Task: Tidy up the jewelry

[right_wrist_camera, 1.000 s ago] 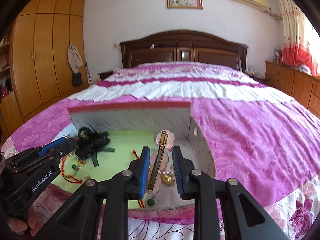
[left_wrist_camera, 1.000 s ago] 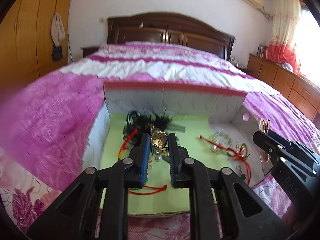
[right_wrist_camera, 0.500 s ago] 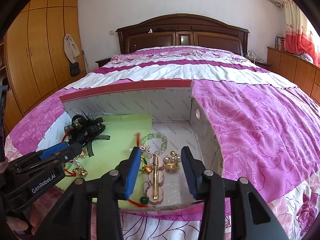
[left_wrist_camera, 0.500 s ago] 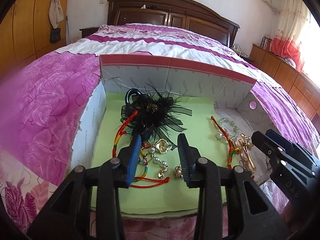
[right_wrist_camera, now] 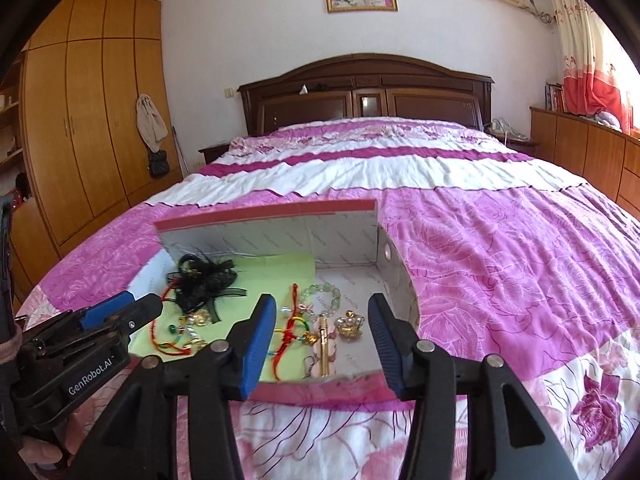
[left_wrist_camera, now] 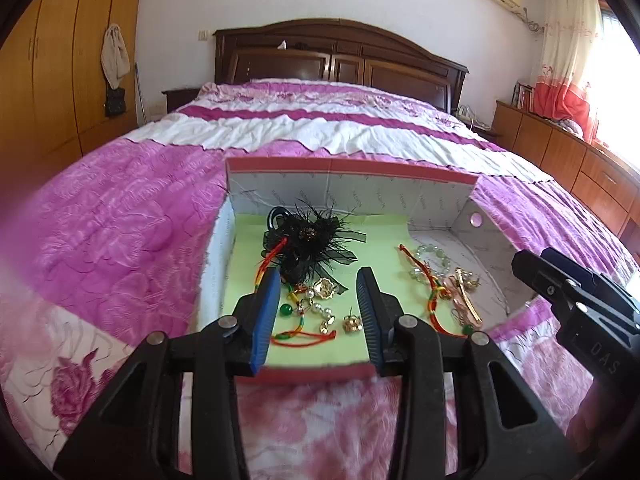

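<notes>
A shallow cardboard box (left_wrist_camera: pixel 348 172) (right_wrist_camera: pixel 264 216) with a green paper liner lies on the bed and holds jewelry. A black feather hairpiece (left_wrist_camera: pixel 308 240) (right_wrist_camera: pixel 206 280) lies at its back left. A gold brooch (left_wrist_camera: pixel 324 289), pearl earrings and red cords lie in front of it. A gold hair clip (left_wrist_camera: pixel 466 300) (right_wrist_camera: pixel 323 340), a crown brooch (right_wrist_camera: pixel 350 325) and a green bead bracelet (right_wrist_camera: pixel 320 298) lie at the right. My left gripper (left_wrist_camera: pixel 318 316) is open and empty above the box's front edge. My right gripper (right_wrist_camera: pixel 322 344) is open and empty above the right side.
The box sits on a pink and white quilt (right_wrist_camera: pixel 500 248) near the foot of the bed. A dark wooden headboard (right_wrist_camera: pixel 364 92) stands far back, wardrobes (right_wrist_camera: pixel 80 120) at the left, low cabinets (left_wrist_camera: pixel 560 160) at the right.
Both grippers opened and let go of their pieces: the left released the gold brooch, the right the gold hair clip, which now lie in the box. Both then pulled back toward the front edge.
</notes>
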Available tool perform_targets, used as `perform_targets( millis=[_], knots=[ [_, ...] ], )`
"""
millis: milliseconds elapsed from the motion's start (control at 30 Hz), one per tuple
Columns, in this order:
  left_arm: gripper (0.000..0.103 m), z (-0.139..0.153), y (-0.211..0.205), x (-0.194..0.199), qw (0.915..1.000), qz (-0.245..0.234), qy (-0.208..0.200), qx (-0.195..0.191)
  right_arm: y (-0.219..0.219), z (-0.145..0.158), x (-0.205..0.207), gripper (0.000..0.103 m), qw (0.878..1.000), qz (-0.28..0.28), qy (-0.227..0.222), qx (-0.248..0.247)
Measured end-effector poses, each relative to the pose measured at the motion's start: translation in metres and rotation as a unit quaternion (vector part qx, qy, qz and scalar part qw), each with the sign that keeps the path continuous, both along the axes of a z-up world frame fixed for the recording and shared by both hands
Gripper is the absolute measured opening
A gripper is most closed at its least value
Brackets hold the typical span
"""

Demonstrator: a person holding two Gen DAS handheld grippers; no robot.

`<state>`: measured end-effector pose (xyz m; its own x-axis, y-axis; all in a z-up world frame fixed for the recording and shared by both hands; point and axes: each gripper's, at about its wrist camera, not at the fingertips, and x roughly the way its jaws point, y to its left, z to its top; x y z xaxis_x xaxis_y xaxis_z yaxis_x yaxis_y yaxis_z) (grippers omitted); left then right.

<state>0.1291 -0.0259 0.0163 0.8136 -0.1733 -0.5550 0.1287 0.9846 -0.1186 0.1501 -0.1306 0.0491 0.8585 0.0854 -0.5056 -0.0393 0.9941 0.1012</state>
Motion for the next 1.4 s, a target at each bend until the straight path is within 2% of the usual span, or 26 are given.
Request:
perform_targets(
  millis=[167, 433, 567, 833, 1000, 1400],
  knots=[
    [0.037, 0.006, 0.003, -0.02, 0.9999, 0.005, -0.014, 0.005, 0.009, 0.008, -0.026, 0.053, 1.0, 0.011, -0.02, -0.006],
    [0.046, 0.003, 0.003, -0.046, 0.9997, 0.002, -0.021, 0.01, 0.014, 0.008, -0.065, 0.07, 0.999, 0.009, -0.041, -0.024],
    [0.047, -0.002, -0.001, -0.055, 0.9995, 0.001, -0.027, 0.014, 0.011, 0.0, -0.079, 0.072, 0.999, 0.001, -0.044, -0.024],
    [0.051, -0.011, -0.007, -0.068, 0.9989, -0.007, -0.041, 0.023, 0.006, -0.025, -0.089, 0.078, 0.999, -0.015, -0.028, -0.021],
    [0.052, -0.015, -0.006, -0.07, 0.9989, -0.005, -0.041, 0.02, 0.002, -0.025, -0.096, 0.083, 0.999, -0.022, -0.045, -0.015],
    [0.052, -0.018, -0.006, -0.073, 0.9987, -0.002, -0.047, 0.02, 0.002, -0.027, -0.098, 0.083, 0.998, -0.026, -0.045, -0.02]
  ],
)
